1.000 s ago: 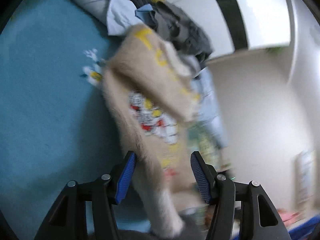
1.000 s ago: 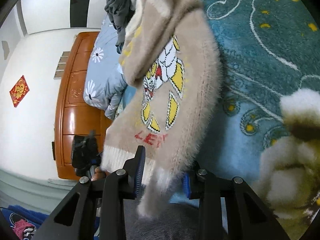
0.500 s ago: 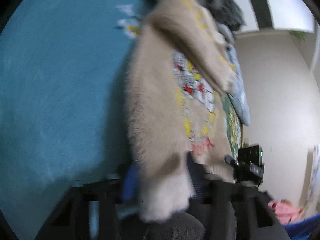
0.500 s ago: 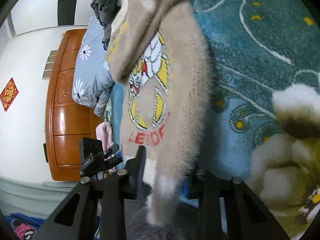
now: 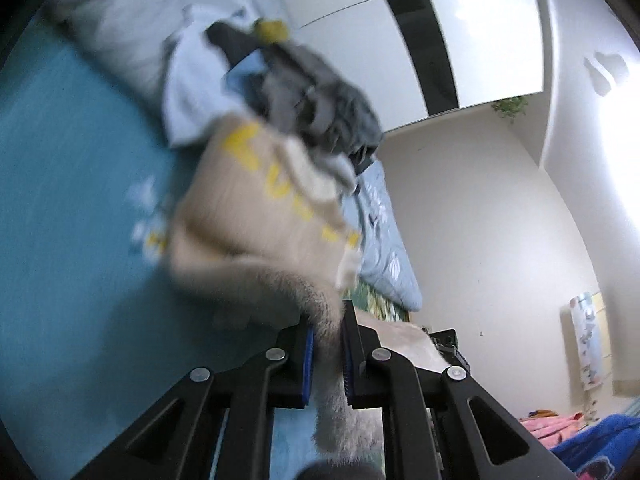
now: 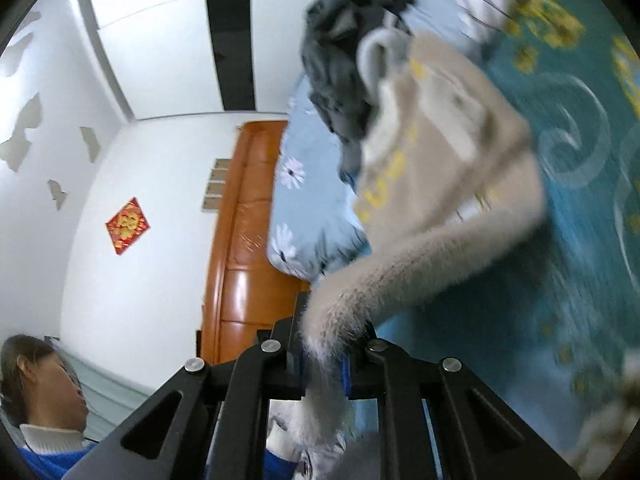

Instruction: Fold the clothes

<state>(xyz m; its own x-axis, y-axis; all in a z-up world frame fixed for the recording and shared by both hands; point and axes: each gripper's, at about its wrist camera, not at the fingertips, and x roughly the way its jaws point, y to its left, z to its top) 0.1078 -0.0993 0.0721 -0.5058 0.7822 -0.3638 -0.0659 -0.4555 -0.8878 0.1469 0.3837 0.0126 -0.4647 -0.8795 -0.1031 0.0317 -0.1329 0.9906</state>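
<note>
Both claws, left (image 5: 326,354) and right (image 6: 324,354), now pinch the sweater's (image 5: 256,208) edges.

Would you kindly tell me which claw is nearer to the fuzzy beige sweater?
Neither: both touch it. The left claw is shut on one fuzzy end of the beige sweater; the right claw has its jaws closing on another end.
</note>
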